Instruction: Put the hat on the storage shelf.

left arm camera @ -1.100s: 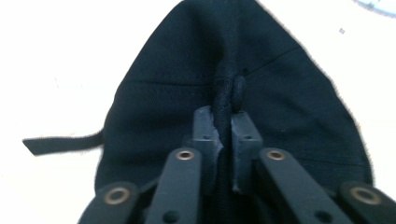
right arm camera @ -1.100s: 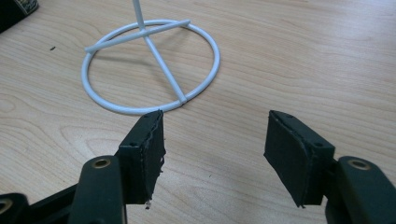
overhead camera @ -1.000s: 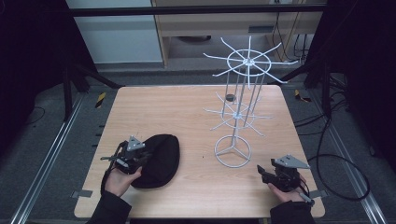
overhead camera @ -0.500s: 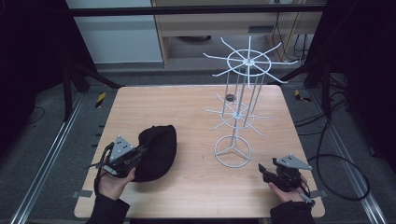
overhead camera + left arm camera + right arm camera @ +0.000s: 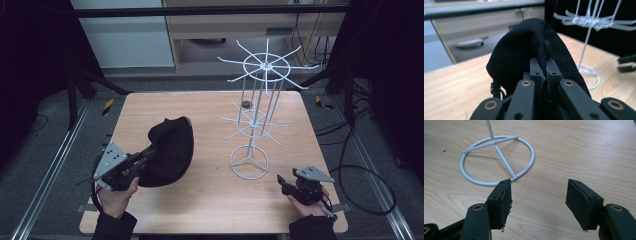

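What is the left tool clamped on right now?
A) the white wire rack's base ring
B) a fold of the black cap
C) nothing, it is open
B: the left tool is shut, pinching a fold of the black cap between its jaws.

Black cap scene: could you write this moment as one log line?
left gripper: shut on black cap | right gripper: open, empty | white wire rack: bare

I see a white wire rack (image 5: 257,112) upright on the wooden table (image 5: 210,195); a small dark object (image 5: 245,104) sits beside its pole; cabinet (image 5: 220,35) behind.
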Demonstrator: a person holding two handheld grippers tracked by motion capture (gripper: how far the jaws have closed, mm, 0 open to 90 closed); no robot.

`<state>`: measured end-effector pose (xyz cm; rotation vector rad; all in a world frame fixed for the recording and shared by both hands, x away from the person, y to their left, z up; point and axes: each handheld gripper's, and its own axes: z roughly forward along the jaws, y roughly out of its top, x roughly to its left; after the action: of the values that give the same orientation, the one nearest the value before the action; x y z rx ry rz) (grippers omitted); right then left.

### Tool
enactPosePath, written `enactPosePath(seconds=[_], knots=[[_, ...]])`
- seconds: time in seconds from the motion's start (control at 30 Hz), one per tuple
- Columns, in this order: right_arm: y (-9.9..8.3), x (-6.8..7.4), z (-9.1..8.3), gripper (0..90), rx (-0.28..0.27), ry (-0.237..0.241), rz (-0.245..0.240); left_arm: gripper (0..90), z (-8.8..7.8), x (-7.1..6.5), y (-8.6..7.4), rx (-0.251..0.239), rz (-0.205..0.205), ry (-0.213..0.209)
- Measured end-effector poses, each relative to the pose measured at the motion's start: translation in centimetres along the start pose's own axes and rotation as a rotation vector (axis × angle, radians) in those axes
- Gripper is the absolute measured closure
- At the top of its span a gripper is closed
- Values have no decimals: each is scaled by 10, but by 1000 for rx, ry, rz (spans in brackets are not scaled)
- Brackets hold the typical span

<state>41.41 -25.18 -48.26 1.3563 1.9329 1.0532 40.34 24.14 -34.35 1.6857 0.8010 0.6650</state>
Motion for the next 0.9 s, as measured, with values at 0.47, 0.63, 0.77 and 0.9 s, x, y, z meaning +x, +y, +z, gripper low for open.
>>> enactPosePath(seconds=[0.47, 0.63, 0.77, 0.9], knots=[[0, 1, 1, 371, 1, -4, -7, 860, -10, -8, 39, -189, 10, -50], [0, 1, 1, 370, 0, -2, -10, 860, -9, -16, 55, -249, 35, -70], [0, 1, 2, 370, 0, -1, -13, 859, -8, -20, 61, -271, 33, -83], [0, 1, 1, 370, 2, 0, -7, 859, -7, -24, 69, -296, 32, -98]])
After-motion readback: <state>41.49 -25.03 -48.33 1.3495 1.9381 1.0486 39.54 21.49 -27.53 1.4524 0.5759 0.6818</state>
